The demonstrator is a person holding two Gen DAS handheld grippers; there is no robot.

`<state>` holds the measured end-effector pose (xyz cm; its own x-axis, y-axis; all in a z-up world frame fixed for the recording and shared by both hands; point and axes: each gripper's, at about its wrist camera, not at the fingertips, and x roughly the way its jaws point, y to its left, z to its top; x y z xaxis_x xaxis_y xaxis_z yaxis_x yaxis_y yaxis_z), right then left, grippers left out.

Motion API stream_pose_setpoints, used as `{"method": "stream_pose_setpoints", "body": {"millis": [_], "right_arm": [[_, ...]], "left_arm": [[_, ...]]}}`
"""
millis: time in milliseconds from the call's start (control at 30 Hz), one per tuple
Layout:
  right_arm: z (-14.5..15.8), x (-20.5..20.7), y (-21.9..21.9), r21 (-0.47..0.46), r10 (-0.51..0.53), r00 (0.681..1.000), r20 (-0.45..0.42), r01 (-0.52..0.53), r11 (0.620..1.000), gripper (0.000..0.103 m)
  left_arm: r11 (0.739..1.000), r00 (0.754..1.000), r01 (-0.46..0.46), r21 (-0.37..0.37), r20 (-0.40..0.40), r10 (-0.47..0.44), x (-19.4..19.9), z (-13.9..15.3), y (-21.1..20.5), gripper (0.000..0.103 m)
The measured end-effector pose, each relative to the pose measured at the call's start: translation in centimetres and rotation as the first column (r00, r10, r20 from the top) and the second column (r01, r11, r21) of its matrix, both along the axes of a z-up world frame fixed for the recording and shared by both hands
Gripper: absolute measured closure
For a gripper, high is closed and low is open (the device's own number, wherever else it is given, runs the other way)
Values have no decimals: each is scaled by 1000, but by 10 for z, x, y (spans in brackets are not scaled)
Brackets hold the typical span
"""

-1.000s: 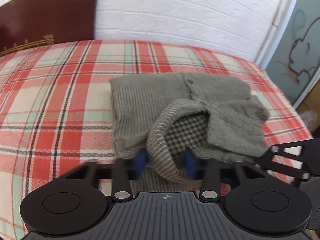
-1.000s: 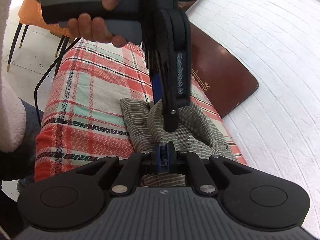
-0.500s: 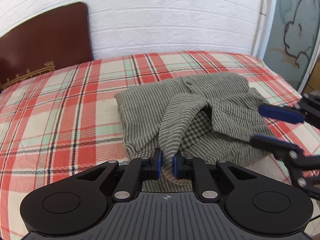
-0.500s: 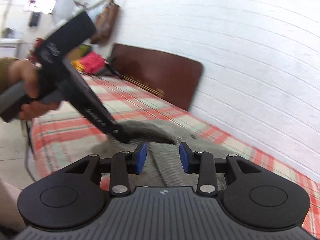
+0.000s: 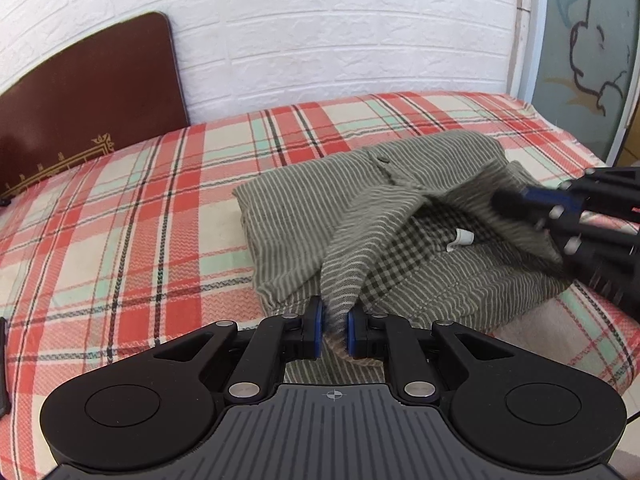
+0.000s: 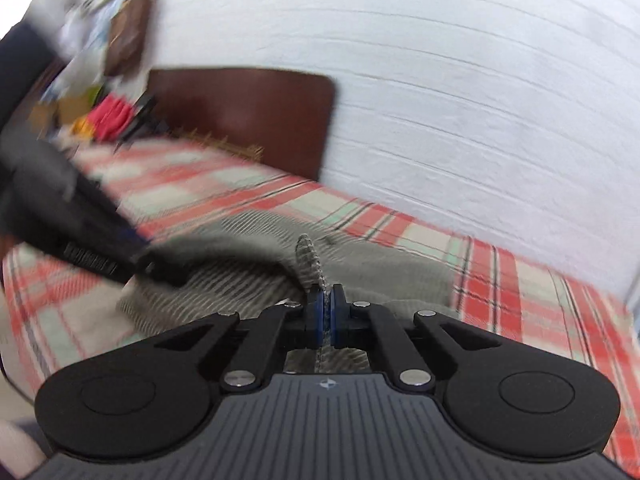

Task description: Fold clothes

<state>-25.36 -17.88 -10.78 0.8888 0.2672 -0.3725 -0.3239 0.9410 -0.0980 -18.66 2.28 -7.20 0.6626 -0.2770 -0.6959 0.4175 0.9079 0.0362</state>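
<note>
Our left gripper point(image 5: 333, 332) pinches the grey-green striped woven shirt's point(image 5: 304, 208) near edge. Our right gripper point(image 6: 328, 316) clamps its right edge above the red plaid bed point(image 5: 120, 216).

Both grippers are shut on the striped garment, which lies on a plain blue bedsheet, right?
Not quite: the bedsheet is red, cream and green plaid, as the left wrist view shows. The left gripper and right gripper are indeed shut on the striped garment.

Bare plaid bedspread point(image 5: 120, 216) left of the garment point(image 5: 320, 208); headboard point(image 5: 88, 92) and wall point(image 5: 340, 32) behind.
</note>
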Motion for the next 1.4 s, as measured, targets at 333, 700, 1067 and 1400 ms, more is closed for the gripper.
{"method": "stream_pose_setpoints", "body": {"millis": [333,700,1067,1400], "right_arm": [[-45,41,-105,730,30,945,-325,231,643,100],[-54,64,-116,863,230,921,-315,176,474,100],[-40,61,-120,832,260,927,-271,90,548,100],[-42,63,-124,817,236,929,-286,108,567,97]], "left_arm": [[997,1000,31,-70,6,-31,-2,-1,11,86],[963,946,255,91,182,-268,-16,43,-9,49],[824,816,552,130,120,-565,35,34,-83,43],[829,831,555,66,11,-557,61,21,-97,103]]}}
